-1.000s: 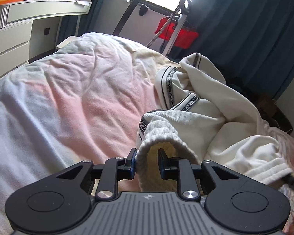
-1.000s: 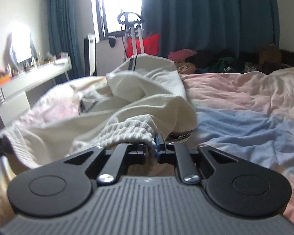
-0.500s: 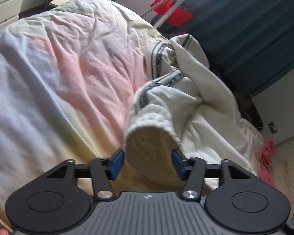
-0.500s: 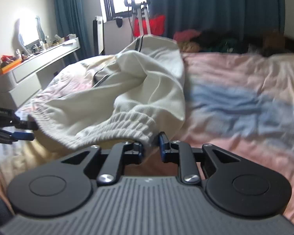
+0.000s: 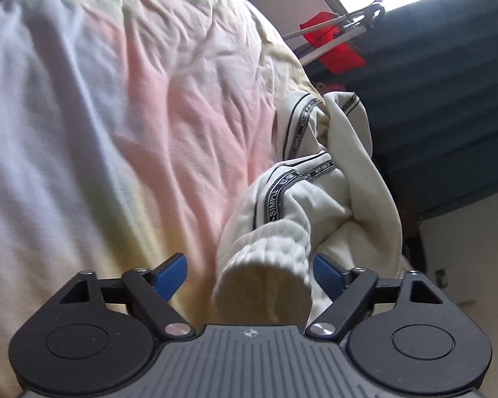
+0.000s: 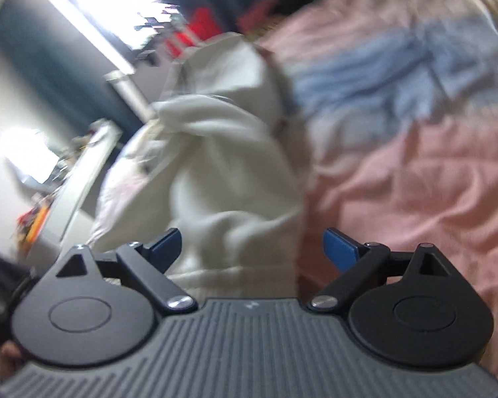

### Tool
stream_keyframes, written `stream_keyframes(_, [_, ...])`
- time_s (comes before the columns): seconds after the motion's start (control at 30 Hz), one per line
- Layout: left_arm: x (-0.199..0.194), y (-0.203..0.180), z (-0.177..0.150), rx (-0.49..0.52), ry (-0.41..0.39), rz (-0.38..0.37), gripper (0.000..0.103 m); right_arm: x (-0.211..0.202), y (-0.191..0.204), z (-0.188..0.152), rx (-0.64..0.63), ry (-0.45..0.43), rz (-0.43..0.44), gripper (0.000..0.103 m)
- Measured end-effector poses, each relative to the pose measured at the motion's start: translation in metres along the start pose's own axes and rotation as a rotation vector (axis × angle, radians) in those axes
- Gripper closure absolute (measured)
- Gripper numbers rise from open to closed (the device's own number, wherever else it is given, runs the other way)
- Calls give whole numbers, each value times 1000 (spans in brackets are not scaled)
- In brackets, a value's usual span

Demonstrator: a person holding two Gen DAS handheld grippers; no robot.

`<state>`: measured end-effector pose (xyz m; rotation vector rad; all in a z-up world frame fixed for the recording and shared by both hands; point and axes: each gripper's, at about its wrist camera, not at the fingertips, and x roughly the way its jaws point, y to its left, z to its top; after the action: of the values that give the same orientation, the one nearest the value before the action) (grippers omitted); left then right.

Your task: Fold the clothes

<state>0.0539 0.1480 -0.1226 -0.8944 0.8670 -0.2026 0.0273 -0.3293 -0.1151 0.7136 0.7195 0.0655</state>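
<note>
Now | left gripper [image 5: 249, 273] spread wide, holding nothing, ribbed cuff [image 5: 265, 265] between fingers | right gripper [image 6: 252, 247] likewise, white garment [image 6: 222, 165] loose | regrip cuff edges squarely, then spread flat on bedspread [image 5: 116, 116].

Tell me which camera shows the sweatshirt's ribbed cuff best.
Left wrist: the ribbed cuff is sharp, between the open left gripper. Right wrist shows only blurred white sweatshirt between the open right gripper.

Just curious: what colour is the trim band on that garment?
Dark with pale lettering, on a cream garment; the trim band shows best in the left wrist view.
</note>
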Motion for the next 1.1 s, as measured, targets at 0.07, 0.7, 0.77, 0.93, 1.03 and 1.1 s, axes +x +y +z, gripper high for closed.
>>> stream_keyframes(0.07, [10, -3, 1, 23, 5, -17, 32, 19, -7, -1, 42, 50, 22, 10])
stream_keyframes(0.7, [-46, -65, 142, 235, -224, 227, 90, 28, 118, -94, 110, 190, 380, 87])
stream_keyframes(0.77, [-58, -74, 180, 269, -284, 283, 90, 50, 160, -107, 110, 215, 440, 88])
stream_keyframes(0.93, [-53, -71, 275, 329, -369, 455, 90, 128, 262, -137, 79, 323, 556, 89])
stream_keyframes(1.03, [-21, -43, 320, 335, -358, 540, 90, 182, 305, -153, 46, 380, 566, 89])
stream_keyframes(1.1, [10, -18, 344, 318, -320, 563, 90, 213, 318, -161, 50, 427, 555, 89])
